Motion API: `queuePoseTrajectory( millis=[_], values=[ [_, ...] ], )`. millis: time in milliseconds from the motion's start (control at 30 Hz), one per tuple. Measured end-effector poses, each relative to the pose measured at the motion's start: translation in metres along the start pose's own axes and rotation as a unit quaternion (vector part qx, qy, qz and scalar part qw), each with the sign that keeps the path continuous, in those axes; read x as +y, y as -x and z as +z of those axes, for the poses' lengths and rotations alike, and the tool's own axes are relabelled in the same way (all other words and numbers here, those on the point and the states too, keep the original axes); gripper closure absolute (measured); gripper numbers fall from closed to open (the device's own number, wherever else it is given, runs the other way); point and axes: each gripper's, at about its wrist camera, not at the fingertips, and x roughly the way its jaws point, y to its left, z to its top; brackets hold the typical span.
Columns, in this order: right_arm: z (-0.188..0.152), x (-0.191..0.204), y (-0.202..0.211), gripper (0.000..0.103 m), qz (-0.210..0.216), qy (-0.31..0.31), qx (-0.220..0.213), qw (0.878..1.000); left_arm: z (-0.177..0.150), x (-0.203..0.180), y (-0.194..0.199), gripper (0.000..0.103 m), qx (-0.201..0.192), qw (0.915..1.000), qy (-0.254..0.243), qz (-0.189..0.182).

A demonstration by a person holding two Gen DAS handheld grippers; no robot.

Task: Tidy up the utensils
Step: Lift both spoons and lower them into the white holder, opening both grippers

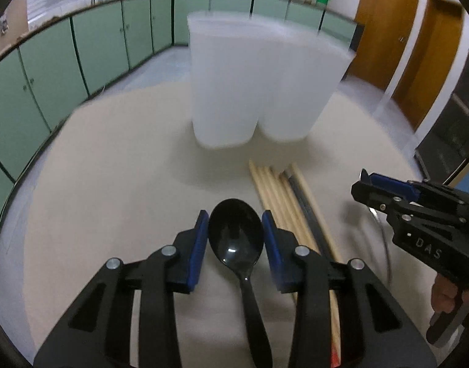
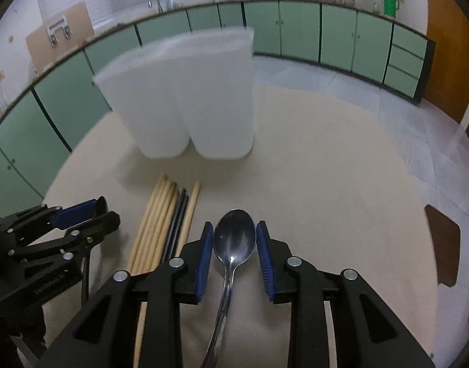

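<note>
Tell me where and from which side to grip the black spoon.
Grip the black spoon across its bowl, coming from the handle end with one pad on each long edge. The bowl is its widest part, and the left gripper already brackets it that way, handle trailing back between the fingers.

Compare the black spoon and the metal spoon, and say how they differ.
The black spoon is dark, glossy, plastic-looking; the metal spoon is silvery and mottled. The black spoon lies between the fingers of the left gripper, the metal spoon between those of the right gripper. The black spoon's handle looks broad, the metal spoon's thin. Both point bowl-first toward the white containers, with the chopsticks lying between them.
</note>
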Motion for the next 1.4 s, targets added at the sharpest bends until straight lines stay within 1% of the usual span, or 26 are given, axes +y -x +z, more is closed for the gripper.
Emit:
queuePoseTrajectory(
  millis=[100,200,233,300,400,500,600,700,733,833,900,967,1067,1233,1400],
  values=[
    [0.001,-0.001,0.021,0.075,0.006,0.010,-0.038,0.999,-0.001,-0.002,0.023,0.069,-0.045,0.9990,-0.002,0.000],
    [0.004,-0.001,0.041,0.075,0.019,0.016,-0.066,0.998,0.001,-0.009,0.052,0.069,-0.103,0.9947,-0.009,0.001],
    [0.006,-0.001,0.046,0.075,0.023,0.017,-0.073,0.997,0.004,-0.008,0.057,0.069,-0.113,0.9936,-0.009,0.001],
    [0.017,-0.006,0.061,0.075,0.025,0.023,-0.098,0.995,0.011,-0.004,0.070,0.069,-0.144,0.9896,-0.004,-0.001],
    [0.035,-0.007,0.080,0.075,0.032,0.021,-0.130,0.991,0.021,-0.010,0.087,0.069,-0.180,0.9836,0.002,-0.003],
    [0.056,-0.007,0.100,0.075,0.039,0.020,-0.164,0.985,0.040,-0.017,0.102,0.069,-0.219,0.9758,0.009,-0.005],
    [0.080,-0.007,0.118,0.075,0.050,0.024,-0.194,0.979,0.069,-0.022,0.111,0.069,-0.258,0.9662,0.007,0.002],
    [0.106,-0.010,0.130,0.075,0.059,0.022,-0.216,0.974,0.099,-0.030,0.111,0.069,-0.283,0.9591,0.004,0.012],
    [0.115,-0.010,0.133,0.075,0.057,0.025,-0.225,0.972,0.106,-0.034,0.113,0.069,-0.289,0.9572,0.004,0.015],
    [0.134,-0.012,0.132,0.075,0.053,0.027,-0.238,0.969,0.135,-0.040,0.103,0.069,-0.302,0.9529,0.002,0.029],
    [0.149,-0.016,0.124,0.075,0.051,0.020,-0.239,0.969,0.150,-0.041,0.092,0.069,-0.307,0.9511,0.000,0.038],
    [0.161,-0.017,0.110,0.075,0.037,0.018,-0.238,0.970,0.165,-0.042,0.076,0.069,-0.307,0.9503,-0.003,0.049],
    [0.173,-0.019,0.089,0.075,0.020,0.019,-0.232,0.972,0.177,-0.040,0.055,0.069,-0.309,0.9488,-0.007,0.066],
    [0.178,-0.018,0.057,0.075,0.002,0.026,-0.211,0.977,0.182,-0.034,0.022,0.069,-0.292,0.9539,-0.005,0.071],
    [0.174,-0.018,0.031,0.075,0.004,0.025,-0.184,0.983,0.169,-0.018,-0.005,0.069,-0.258,0.9643,0.012,0.056]
  ],
)
